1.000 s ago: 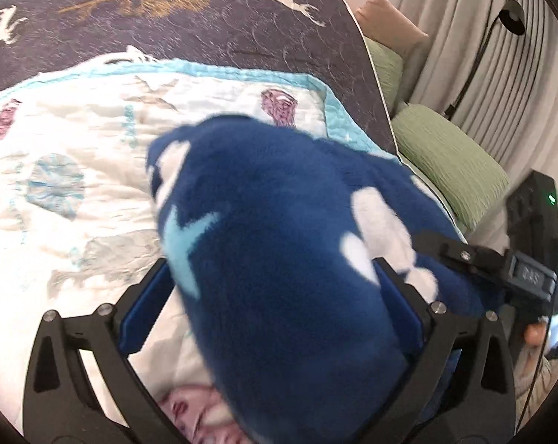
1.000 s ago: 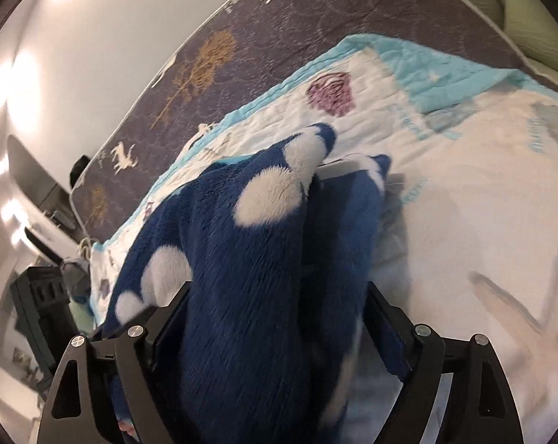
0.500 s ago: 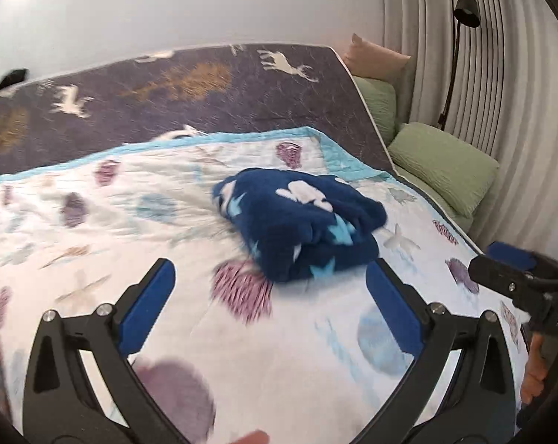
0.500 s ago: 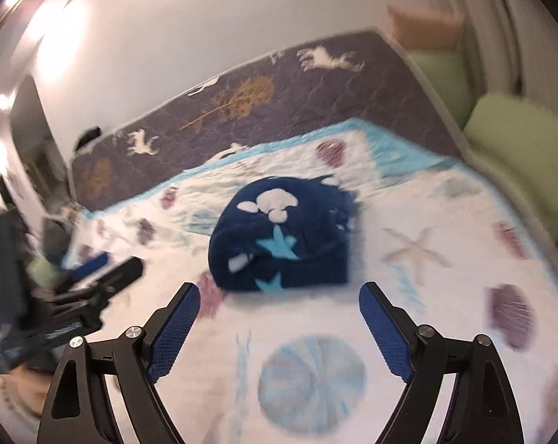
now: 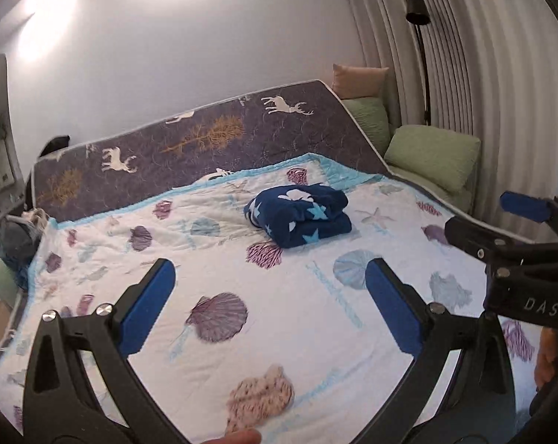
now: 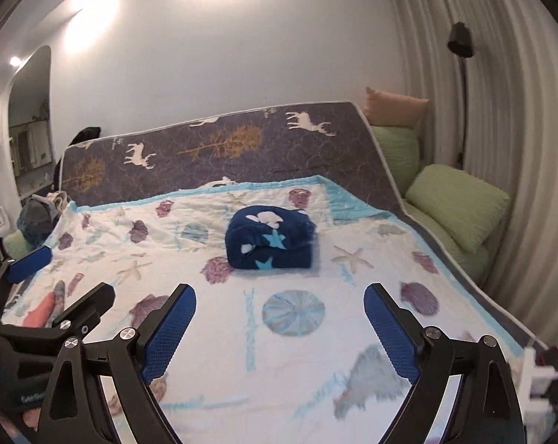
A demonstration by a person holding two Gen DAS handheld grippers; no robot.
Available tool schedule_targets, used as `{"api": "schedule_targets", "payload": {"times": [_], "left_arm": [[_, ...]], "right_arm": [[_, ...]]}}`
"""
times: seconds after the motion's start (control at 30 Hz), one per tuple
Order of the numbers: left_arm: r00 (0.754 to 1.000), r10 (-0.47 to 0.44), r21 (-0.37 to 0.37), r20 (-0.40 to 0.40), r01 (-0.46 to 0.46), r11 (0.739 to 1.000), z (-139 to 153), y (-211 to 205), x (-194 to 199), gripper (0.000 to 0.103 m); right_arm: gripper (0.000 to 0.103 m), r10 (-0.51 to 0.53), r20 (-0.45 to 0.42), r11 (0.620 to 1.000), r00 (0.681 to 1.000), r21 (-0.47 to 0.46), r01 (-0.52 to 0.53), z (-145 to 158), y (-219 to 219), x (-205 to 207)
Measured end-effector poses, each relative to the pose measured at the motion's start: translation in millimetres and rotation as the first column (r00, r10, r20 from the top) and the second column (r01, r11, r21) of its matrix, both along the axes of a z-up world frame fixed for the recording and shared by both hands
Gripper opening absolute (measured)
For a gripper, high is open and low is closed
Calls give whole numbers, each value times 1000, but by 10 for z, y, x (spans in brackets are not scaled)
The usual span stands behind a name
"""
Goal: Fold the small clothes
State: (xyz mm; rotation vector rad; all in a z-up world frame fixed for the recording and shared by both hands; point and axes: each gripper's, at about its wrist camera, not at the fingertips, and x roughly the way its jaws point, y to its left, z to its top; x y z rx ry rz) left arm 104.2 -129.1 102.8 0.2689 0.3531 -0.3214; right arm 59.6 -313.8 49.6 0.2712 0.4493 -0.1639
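A folded navy fleece garment (image 5: 301,218) with white and light-blue stars lies in a compact bundle at the far middle of the bed; it also shows in the right wrist view (image 6: 271,238). My left gripper (image 5: 271,307) is open and empty, well back from the bundle, over the near part of the quilt. My right gripper (image 6: 279,327) is open and empty, also well short of it. The right gripper's body shows at the right of the left wrist view (image 5: 516,244). The left gripper shows at the left of the right wrist view (image 6: 49,303).
A white quilt (image 5: 316,314) with shell and starfish prints covers the bed. A dark mattress (image 5: 205,137) with deer prints leans against the wall behind. Green cushions (image 5: 432,155) and a floor lamp (image 5: 417,11) stand at the right. A pile of clothes (image 6: 36,218) lies far left.
Both grippers let go of the navy bundle and pulled back from it. It now rests on the quilt far ahead; both jaws stand open and empty.
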Motion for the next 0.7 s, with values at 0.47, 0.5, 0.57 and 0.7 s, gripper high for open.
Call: {"api": "schedule_targets", "payload": {"times": [0.47, 0.5, 0.57, 0.7], "left_arm": [[998, 53, -34, 45, -52, 998, 11, 239, -620, 102], [998, 54, -37, 35, -52, 998, 10, 262, -625, 102], [998, 56, -43, 21, -55, 998, -2, 280, -637, 102], [997, 70, -51, 14, -70, 996, -11, 324, -682, 102]], "right_arm": [[95, -52, -1, 998, 999, 38, 52, 9, 136, -603], [95, -50, 2, 998, 999, 39, 49, 15, 157, -624], [95, -46, 5, 998, 999, 38, 46, 15, 188, -662], [95, -43, 15, 999, 999, 33, 42, 37, 257, -742]]}}
